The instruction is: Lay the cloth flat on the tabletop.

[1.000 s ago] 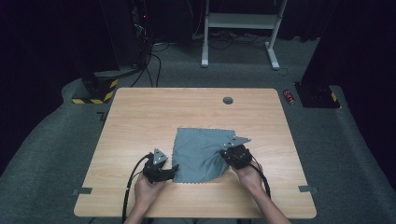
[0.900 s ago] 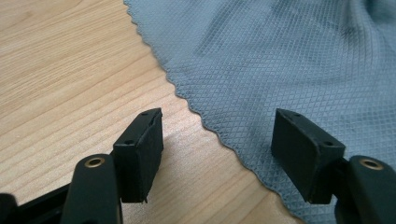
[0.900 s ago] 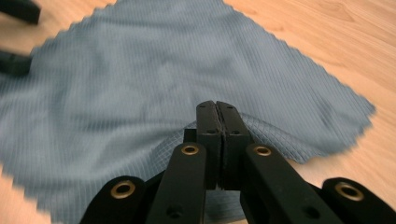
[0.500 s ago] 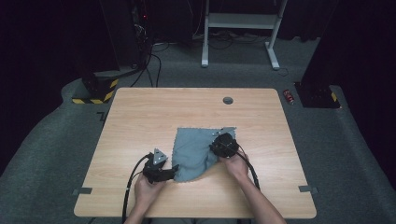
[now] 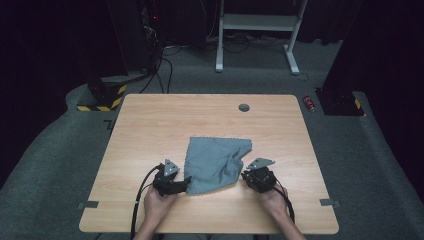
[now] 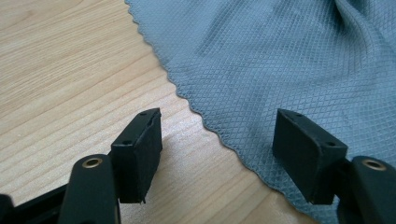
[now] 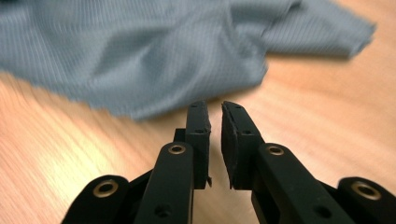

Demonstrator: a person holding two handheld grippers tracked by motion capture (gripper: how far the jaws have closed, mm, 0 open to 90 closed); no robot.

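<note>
A grey-blue cloth (image 5: 217, 162) lies on the wooden table (image 5: 150, 125), flat on its left and rumpled along its right side. My left gripper (image 5: 186, 184) rests at the cloth's near left corner. Its jaws stand wide open astride the scalloped edge (image 6: 218, 116), with one pad over bare wood and the other over the cloth (image 6: 261, 56). My right gripper (image 5: 245, 176) sits just right of the cloth, over bare wood. Its jaws (image 7: 214, 105) have just been closing to a narrow gap with nothing between them; the cloth (image 7: 140, 56) lies ahead of the tips.
A round cable hole (image 5: 244, 107) sits near the table's far edge. Tape marks (image 5: 327, 202) flank the near corners. On the floor beyond are a yellow-black striped block (image 5: 102, 95), a red can (image 5: 311, 103) and a white frame (image 5: 255, 25).
The right gripper carried the cloth's near right corner inward, let it go and drew back to the right. The cloth's right side is now bunched. The left gripper has not moved.
</note>
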